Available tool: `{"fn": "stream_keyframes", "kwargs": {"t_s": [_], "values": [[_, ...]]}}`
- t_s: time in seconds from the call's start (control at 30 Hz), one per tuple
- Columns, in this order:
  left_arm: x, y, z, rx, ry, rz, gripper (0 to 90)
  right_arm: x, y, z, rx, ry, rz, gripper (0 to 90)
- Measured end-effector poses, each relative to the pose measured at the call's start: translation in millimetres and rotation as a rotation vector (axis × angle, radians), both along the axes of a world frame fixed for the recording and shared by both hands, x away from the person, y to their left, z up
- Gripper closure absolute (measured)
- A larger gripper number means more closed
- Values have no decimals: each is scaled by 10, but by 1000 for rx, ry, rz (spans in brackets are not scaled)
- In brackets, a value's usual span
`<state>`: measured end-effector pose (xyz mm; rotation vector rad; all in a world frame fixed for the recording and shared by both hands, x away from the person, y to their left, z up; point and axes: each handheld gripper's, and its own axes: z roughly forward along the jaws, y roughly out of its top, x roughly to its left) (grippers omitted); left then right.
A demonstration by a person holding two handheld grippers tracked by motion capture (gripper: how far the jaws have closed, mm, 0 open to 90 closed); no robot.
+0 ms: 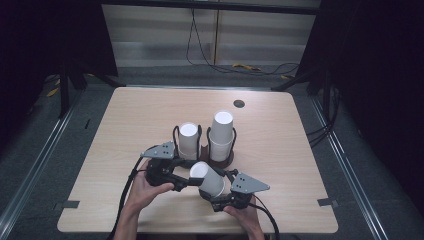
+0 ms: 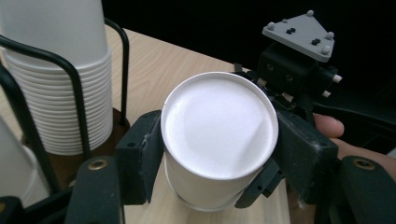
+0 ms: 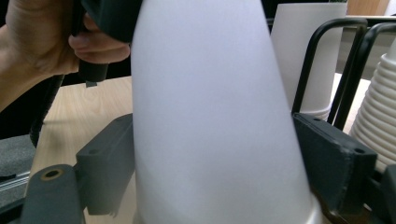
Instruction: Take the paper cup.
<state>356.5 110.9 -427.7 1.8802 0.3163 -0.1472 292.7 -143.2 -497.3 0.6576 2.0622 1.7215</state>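
Paper, smooth and matte white, forms the tapered cup (image 1: 209, 178) you hold tilted just above the pale wood-grain counter (image 1: 125, 120), near its front edge. Behind it a black wire rack on a dark round base (image 1: 220, 161) carries two nested stacks of ribbed white paper cups (image 1: 220, 135). Your left claw (image 1: 186, 181) is clamped on the cup's closed end; your right claw (image 1: 218, 195) brackets its wider part, both pads against the wall.

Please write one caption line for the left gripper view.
Left gripper clamps an upside-down white paper cup, with the right gripper at its far side.
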Motion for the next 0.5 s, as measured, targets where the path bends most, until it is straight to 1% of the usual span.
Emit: {"fn": "stream_keyframes", "kwargs": {"t_s": [0.03,0.1,0.13,0.17,0.23,0.27,0.3,0.33,0.37,0.4,0.47,0.5], "values": [[3,6,5,4,-5,-2,362,0,4,-4,0,-2,-1,201],[4,8,5,1,4,-3,362,1,10,-9,-3,-7,1,213],[13,15,3,1,-6,-3,362,1,12,-9,-6,-9,2,214],[12,18,0,2,2,-3,362,-2,13,-12,-7,-10,0,214],[13,24,-12,8,4,-1,362,-1,14,-14,-17,-9,1,223],[18,25,-24,3,-2,-3,361,-1,12,-16,-20,-5,0,225],[16,27,-35,4,0,0,361,5,12,-18,-22,-5,3,230],[18,28,-50,-6,-1,2,360,8,12,-20,-29,-6,6,234],[13,29,-67,-16,2,6,359,7,11,-21,-30,1,5,237],[12,33,-76,-16,-2,8,358,7,9,-20,-34,6,6,239],[10,30,-90,-25,15,10,357,5,6,-19,-35,17,8,245],[7,26,-91,-21,4,10,356,8,4,-18,-35,19,13,247]]}}
